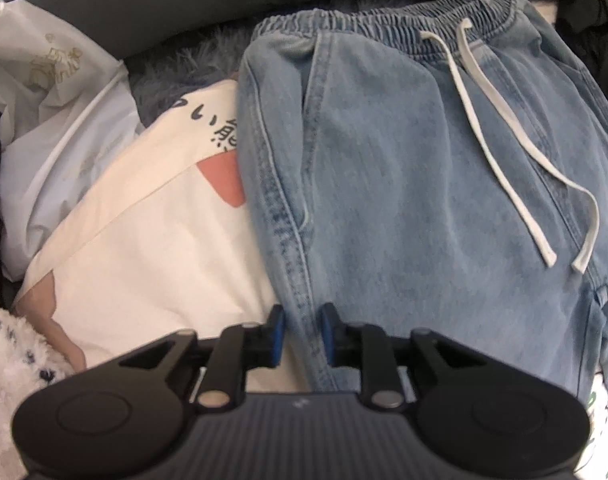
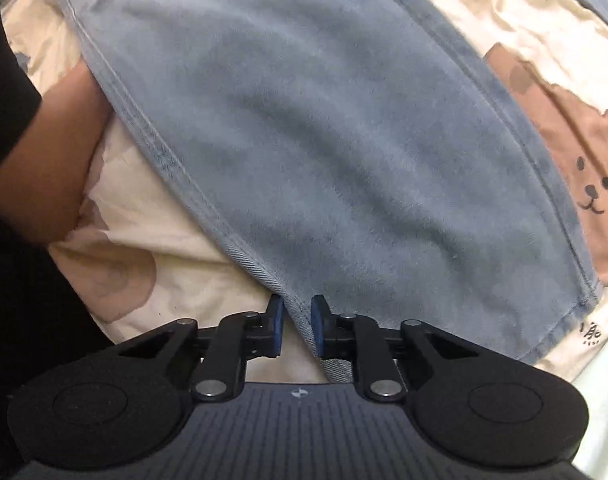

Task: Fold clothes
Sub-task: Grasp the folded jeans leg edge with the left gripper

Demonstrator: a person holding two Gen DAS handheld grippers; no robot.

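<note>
Left claw (image 1: pixel 300 334) apart, astride the jeans' (image 1: pixel 424 184) side seam, pads not pressing. Right claw (image 2: pixel 296 330) apart around a jeans (image 2: pixel 324 152) edge, contact unclear. Jeans spread flat on cream bear-print bedding (image 2: pixel 576 168), white drawstring (image 1: pixel 504 160) loose, waistband far.
</note>
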